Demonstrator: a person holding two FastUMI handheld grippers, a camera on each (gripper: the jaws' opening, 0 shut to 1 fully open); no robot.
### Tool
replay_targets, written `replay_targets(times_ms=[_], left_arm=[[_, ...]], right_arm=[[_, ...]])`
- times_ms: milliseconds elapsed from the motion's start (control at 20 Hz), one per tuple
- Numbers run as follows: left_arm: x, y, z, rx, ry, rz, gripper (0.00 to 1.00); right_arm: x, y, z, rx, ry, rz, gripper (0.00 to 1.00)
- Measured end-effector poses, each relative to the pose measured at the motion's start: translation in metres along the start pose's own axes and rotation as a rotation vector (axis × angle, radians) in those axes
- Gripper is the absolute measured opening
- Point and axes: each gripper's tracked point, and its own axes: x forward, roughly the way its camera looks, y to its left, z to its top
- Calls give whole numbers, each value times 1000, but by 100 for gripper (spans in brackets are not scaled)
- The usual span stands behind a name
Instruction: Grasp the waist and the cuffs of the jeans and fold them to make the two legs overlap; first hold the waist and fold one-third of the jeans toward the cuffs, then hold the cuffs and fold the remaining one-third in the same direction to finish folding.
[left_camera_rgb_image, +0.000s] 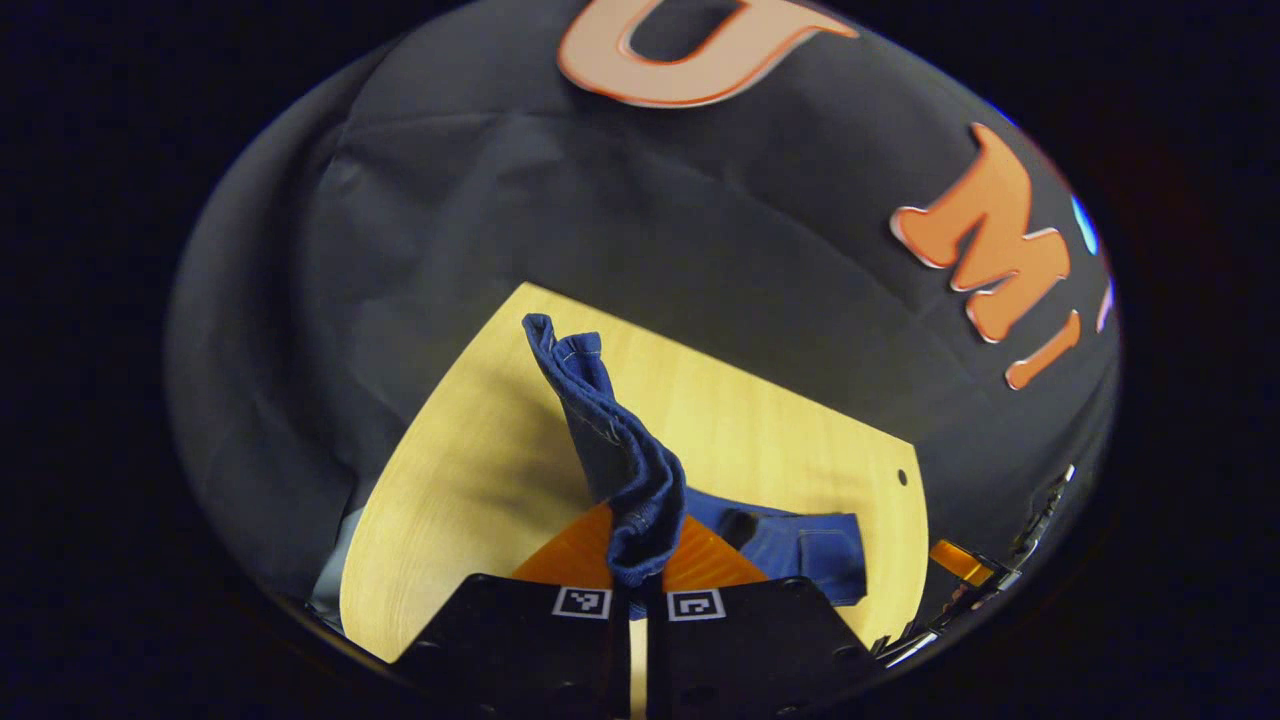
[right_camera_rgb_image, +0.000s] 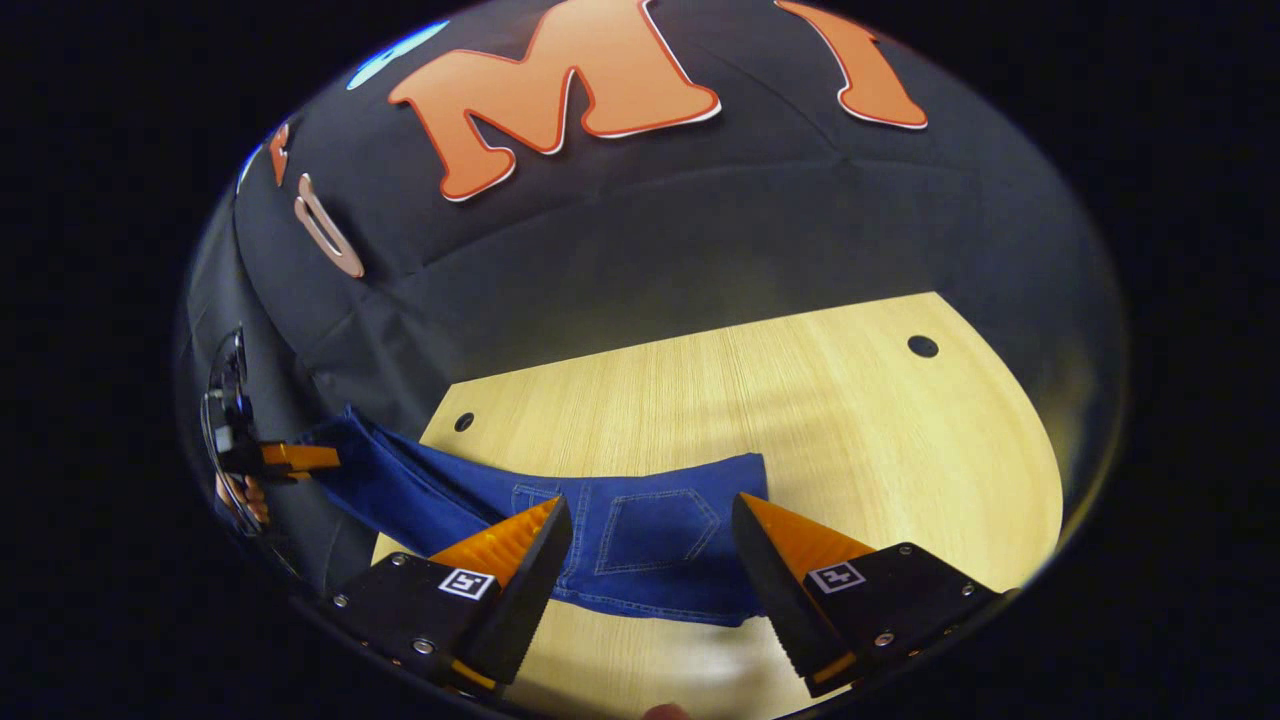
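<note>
Black gripper bodies, square markers, seemingly screws.

It was a recording booth, not a home. A black cloth wall hung creased close behind a pale wood-grain table with small round holes drilled near its edge. The cloth wrapped around the table's sides, shutting off any room beyond.

Light wood-grain tabletop with small dark holes near its edges; creased black cloth wall wraps around from 9 to 3 o'clock.
</note>
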Motion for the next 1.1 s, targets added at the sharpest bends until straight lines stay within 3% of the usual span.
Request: replay_targets(times_ms=[250,600,1000,1100], left_arm=[[-11,-124,-1,169,-11,-114,6],[46,-253,-58,362,74,-180,6],[105,-291,-145,587,187,-82,9],[107,-302,-168,598,227,-99,12]], right_arm=[[-21,-19,7,-86,-33,0,98],[-45,-58,13,-134,-79,-37,98],[-66,-114,18,-75,-115,-67,98],[-69,-123,22,-75,-131,-77,98]])
